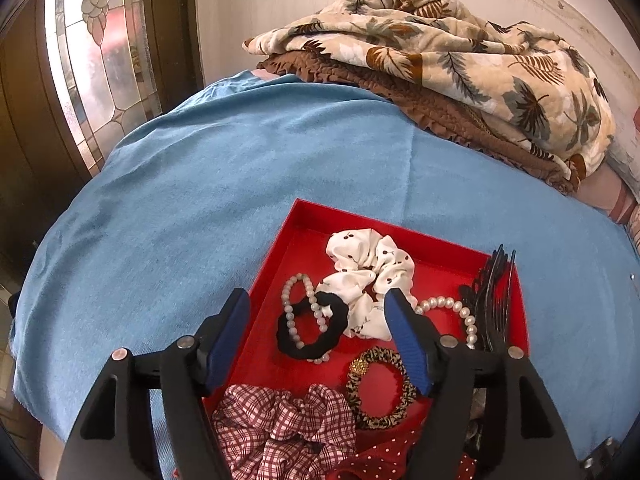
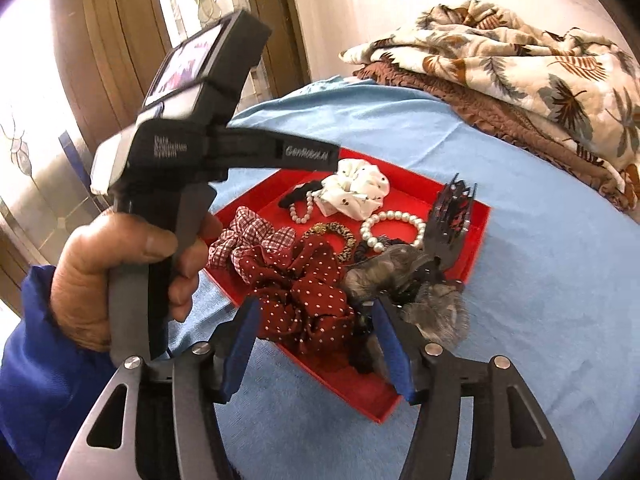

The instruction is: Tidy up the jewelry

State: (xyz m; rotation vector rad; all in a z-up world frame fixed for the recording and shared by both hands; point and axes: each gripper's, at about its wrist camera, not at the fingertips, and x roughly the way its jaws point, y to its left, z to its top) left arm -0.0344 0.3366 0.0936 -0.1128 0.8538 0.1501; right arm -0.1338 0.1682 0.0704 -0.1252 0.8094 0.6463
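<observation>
Both grippers stand apart and grip nothing. The left gripper (image 1: pixel 318 308) hangs over the red tray (image 1: pixel 306 216) at lower centre, above a black hair tie (image 1: pixel 340 312). The right gripper (image 2: pixel 316 312) hovers over a dotted scrunchie (image 2: pixel 308 300) at the tray's near corner.

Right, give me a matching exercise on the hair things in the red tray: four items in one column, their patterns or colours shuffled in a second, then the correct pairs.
All lie in the red tray.

Items
1. scrunchie at the far end
2. scrunchie nearest the left gripper
3. thin hair tie
4. bracelet by the black comb

Looks
A. leopard print
B. white pearls
C. white with small dark cherries
D. red and white check

Pairs: 1-C, 2-D, 3-A, 4-B
</observation>
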